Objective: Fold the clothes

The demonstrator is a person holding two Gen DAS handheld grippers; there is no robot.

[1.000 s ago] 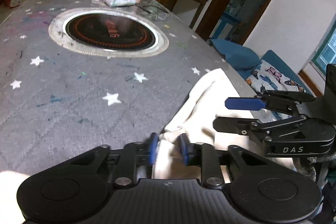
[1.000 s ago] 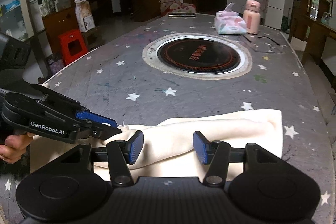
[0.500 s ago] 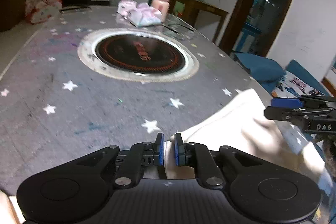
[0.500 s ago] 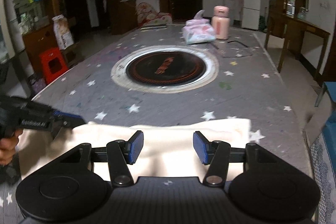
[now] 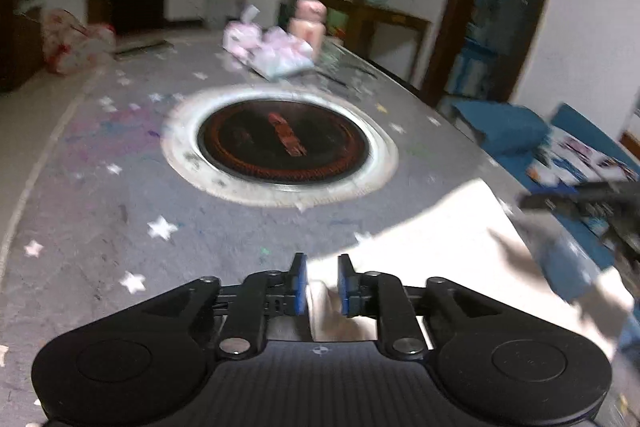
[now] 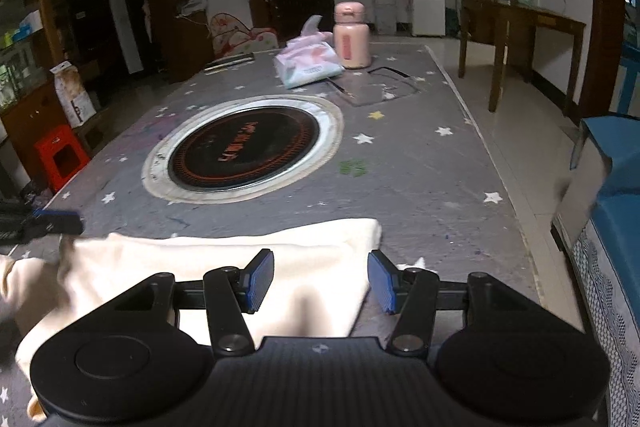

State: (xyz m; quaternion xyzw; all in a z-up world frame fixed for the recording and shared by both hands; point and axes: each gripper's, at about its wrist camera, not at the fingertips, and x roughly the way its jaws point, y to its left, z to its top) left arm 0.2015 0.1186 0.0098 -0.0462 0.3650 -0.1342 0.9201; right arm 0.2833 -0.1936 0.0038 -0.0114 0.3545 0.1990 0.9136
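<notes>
A cream cloth (image 5: pixel 440 255) lies folded along the near edge of the grey star-print table (image 5: pixel 100 195). My left gripper (image 5: pixel 322 285) sits at the cloth's left end. Its jaws are opening, with a strip of cloth still between the blue pads (image 5: pixel 298 283), which stand apart. In the right wrist view the cloth (image 6: pixel 224 263) runs as a long band under my right gripper (image 6: pixel 322 281), which hovers open over its right end with nothing pinched. The left gripper's tip (image 6: pixel 60 221) shows at the far left. The picture from the left wrist is blurred.
A round black hob (image 6: pixel 244 151) is set into the middle of the table. Farther back stand a tissue pack (image 6: pixel 308 65) and a pink bottle (image 6: pixel 352 35). A blue sofa (image 6: pixel 616 187) is close to the table's right edge, and a red stool (image 6: pixel 60 155) stands left.
The left gripper's pads, pinched tight on the cloth half a second ago, have parted. The right gripper has slid right along the cloth to its right end. The cloth now lies flatter.
</notes>
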